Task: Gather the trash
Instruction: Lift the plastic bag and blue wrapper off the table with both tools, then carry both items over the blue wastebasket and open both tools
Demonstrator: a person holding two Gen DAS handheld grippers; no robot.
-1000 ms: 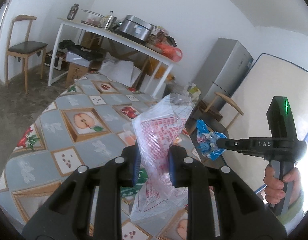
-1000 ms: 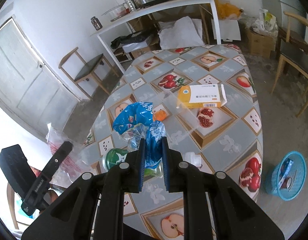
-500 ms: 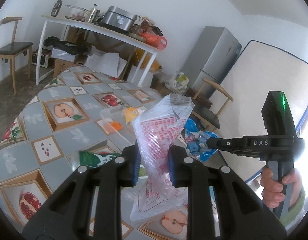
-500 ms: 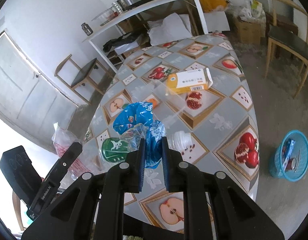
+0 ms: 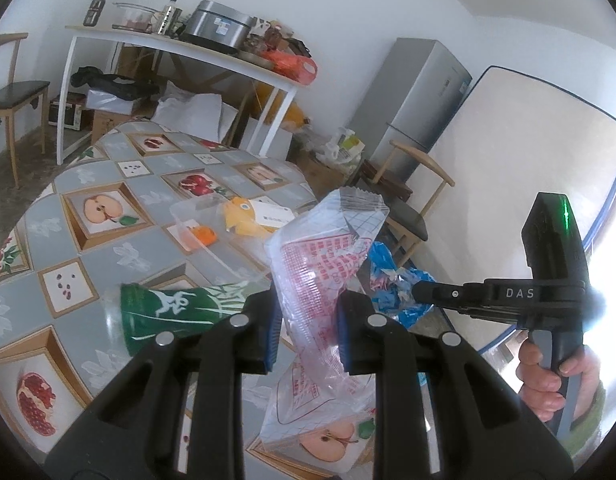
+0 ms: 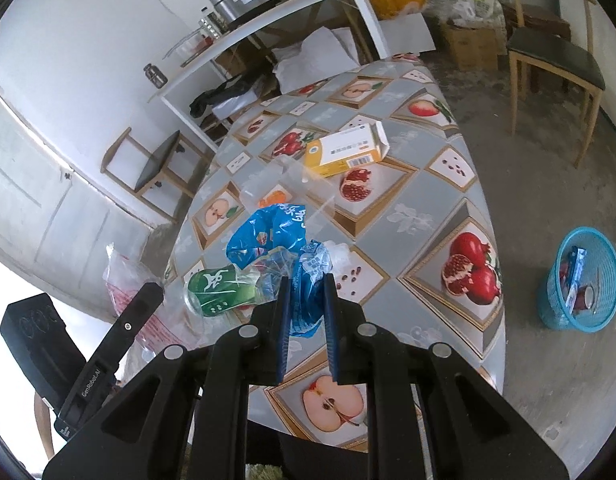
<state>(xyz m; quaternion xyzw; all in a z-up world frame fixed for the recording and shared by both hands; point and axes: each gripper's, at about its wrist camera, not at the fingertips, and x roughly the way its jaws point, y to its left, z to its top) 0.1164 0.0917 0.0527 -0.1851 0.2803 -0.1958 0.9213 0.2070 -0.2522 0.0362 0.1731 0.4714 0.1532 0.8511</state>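
— Left wrist view first. What of the left gripper (image 5: pixel 305 330)?
— Clamped on a clear plastic bag with red print (image 5: pixel 320 280), pads pressed into its crumpled middle, top of the bag sticking up above the fingers, the rest hanging down over the counter (image 5: pixel 47 248).
— And to the right of it?
— Right gripper (image 5: pixel 418 294) seen side-on, held in a hand (image 5: pixel 548 380), tips buried in a crumpled blue wrapper (image 5: pixel 392 280). Close beside the clear bag, touching or not hard to say.
— On the counter?
— Green bottle (image 5: pixel 163 312) lying on its side just left of the left fingers, orange scrap (image 5: pixel 201 236) under a clear film further back, yellow box (image 5: pixel 255 218) beyond that.
— Now the right wrist view.
— Right gripper (image 6: pixel 305 312) closed tight on the blue wrapper (image 6: pixel 275 232), most of it bulging up and out past the fingertips. Green bottle (image 6: pixel 219 288) on its side just left of the fingers, above the near part of the counter (image 6: pixel 424 300). Yellow box (image 6: pixel 344 152) further off, flap open.
— Left gripper here?
— Lower left, only its side visible (image 6: pixel 147 292), clear bag (image 6: pixel 127 292) bunched at its tip.
— Anywhere for the trash?
— Blue basket (image 6: pixel 552 304) on the floor, right of the counter, a few items already inside.
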